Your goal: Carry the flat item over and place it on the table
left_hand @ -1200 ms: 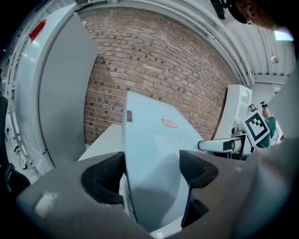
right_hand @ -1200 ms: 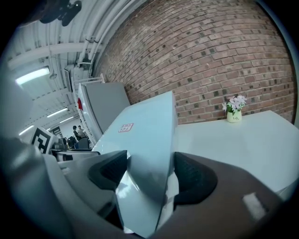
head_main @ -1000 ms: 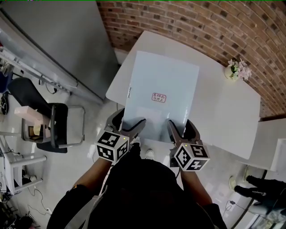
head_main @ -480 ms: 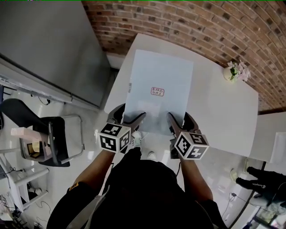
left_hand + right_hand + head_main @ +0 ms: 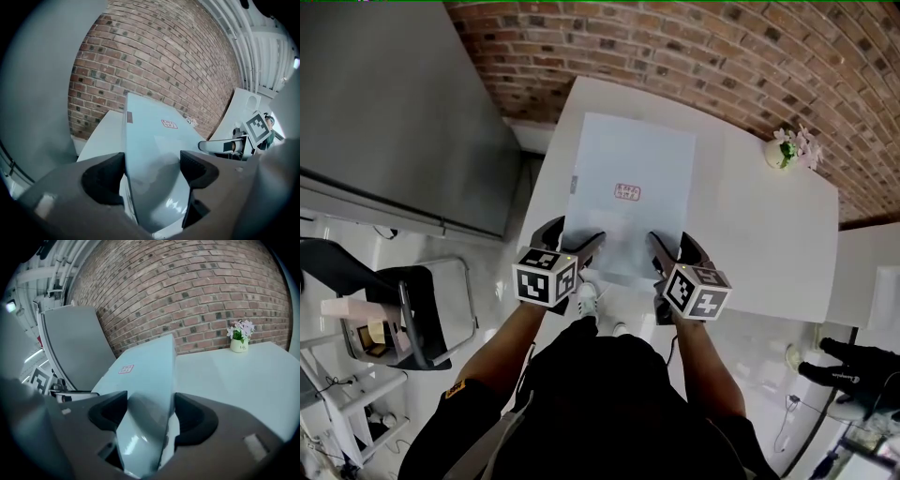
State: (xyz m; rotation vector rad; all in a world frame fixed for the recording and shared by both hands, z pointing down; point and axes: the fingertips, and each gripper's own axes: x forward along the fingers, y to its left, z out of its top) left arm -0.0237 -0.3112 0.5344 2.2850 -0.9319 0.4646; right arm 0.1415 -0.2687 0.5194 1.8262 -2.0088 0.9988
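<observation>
The left gripper [image 5: 572, 246] and right gripper [image 5: 677, 253] are each clamping the near edge of the board [image 5: 633, 183], one toward each corner. The board is hanging over the left part of the tabletop [image 5: 769, 244]. Its near edge is jutting past the tabletop's near edge, and its left edge is running close to the tabletop's left edge. Open tabletop is stretching right, as far as a vase [image 5: 786, 150] at the far right, near the brick wall [image 5: 675, 47].

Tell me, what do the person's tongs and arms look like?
The left tongs and right tongs are grey, with black pads on the inside. Each carries a white cube printed with black square markers. The person wears a black top with short sleeves, and the left sleeve has a small yellow patch.
</observation>
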